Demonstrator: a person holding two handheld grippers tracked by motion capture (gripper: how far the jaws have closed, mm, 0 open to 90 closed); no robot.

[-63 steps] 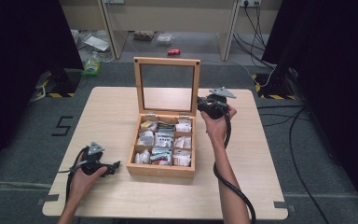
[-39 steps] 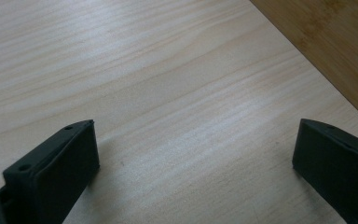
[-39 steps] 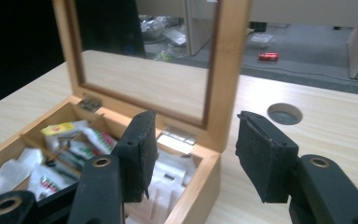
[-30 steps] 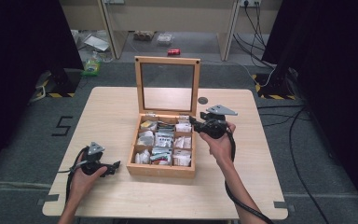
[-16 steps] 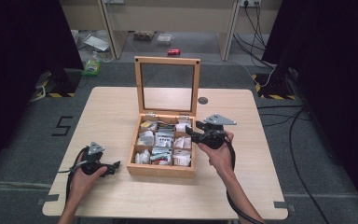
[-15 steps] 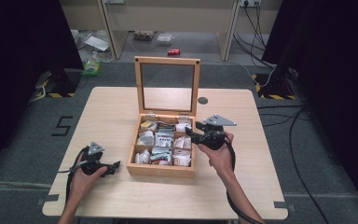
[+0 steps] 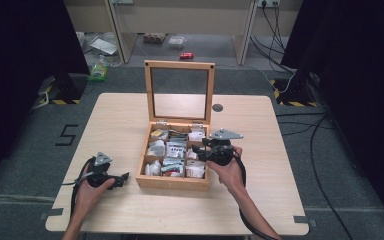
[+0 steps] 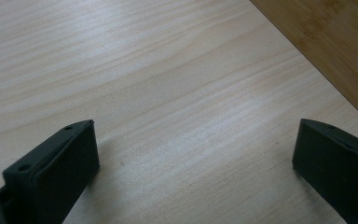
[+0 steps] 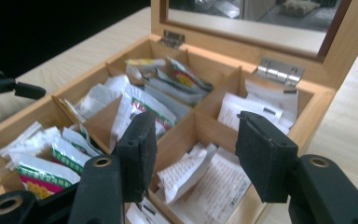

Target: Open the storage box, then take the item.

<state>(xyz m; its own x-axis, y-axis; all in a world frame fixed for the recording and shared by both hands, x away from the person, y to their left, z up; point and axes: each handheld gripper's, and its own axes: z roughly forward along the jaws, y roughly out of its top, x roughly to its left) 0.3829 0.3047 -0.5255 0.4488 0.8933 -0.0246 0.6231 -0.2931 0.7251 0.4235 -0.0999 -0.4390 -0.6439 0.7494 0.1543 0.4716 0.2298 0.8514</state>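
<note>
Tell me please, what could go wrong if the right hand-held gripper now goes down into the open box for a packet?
1. The right hand-held gripper is open above a wooden divider; a jaw might strike it.
2. The packets lie loose and overlapping, so it may pinch two at once.
3. The glass lid stands upright behind the wooden box; a push could possibly tip it shut.

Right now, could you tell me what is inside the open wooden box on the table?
The wooden box is split by dividers into compartments, each holding paper sachets, white ones and some printed green and red. The compartment floors are mostly covered. The right gripper hovers open above it.
</note>
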